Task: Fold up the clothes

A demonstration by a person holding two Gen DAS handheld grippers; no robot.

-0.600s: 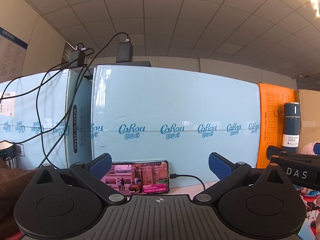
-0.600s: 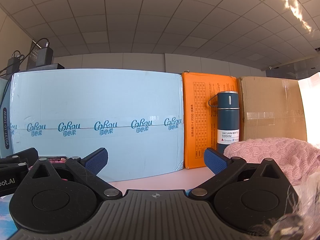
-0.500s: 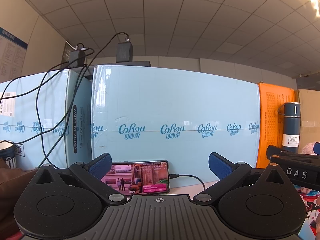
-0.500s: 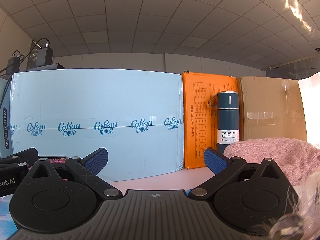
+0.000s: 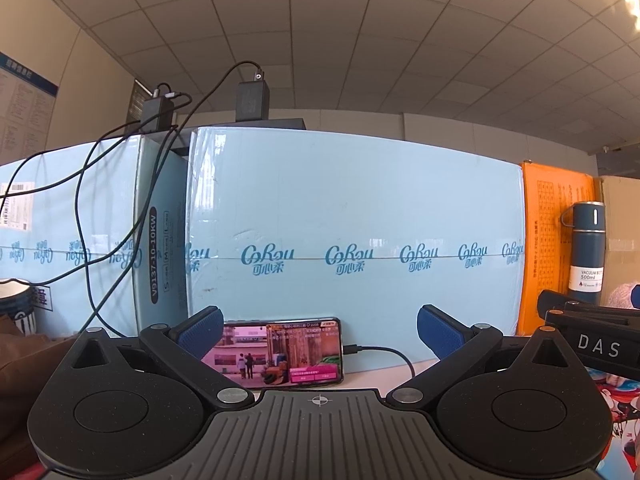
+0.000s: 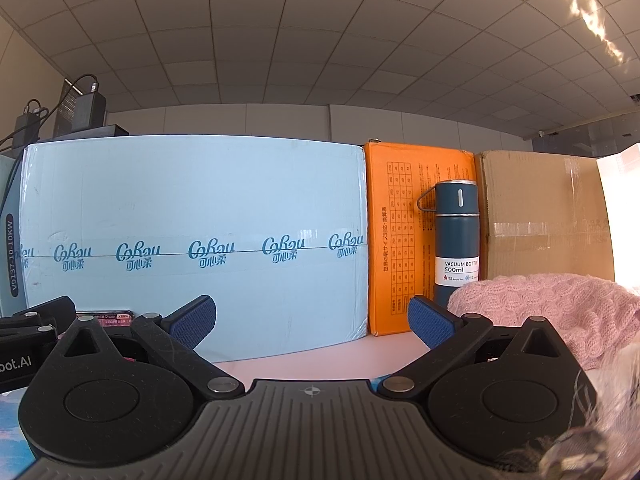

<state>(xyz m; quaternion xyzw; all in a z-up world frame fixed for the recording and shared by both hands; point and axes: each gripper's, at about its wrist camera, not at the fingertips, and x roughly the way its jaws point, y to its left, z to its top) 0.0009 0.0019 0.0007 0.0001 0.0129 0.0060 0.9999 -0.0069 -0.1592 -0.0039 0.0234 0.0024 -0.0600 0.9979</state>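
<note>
A pink knitted garment point(image 6: 560, 312) lies heaped on the table at the right of the right wrist view, just past the right finger. My right gripper point(image 6: 312, 322) points level at the boxes and stands open, nothing between its blue pads. My left gripper point(image 5: 319, 332) is open too and holds nothing; a phone point(image 5: 280, 354) leans against the box beyond it. A sliver of the pink garment point(image 5: 622, 294) shows at the far right of the left wrist view. Brown cloth point(image 5: 24, 364) lies at the left edge there.
A light blue carton point(image 6: 192, 240) walls off the back, with an orange box point(image 6: 400, 240), a dark blue vacuum bottle point(image 6: 456, 236) and a brown carton point(image 6: 544, 216) to its right. Chargers and cables point(image 5: 160, 112) sit on the cartons. A mug point(image 5: 16, 304) stands at the left.
</note>
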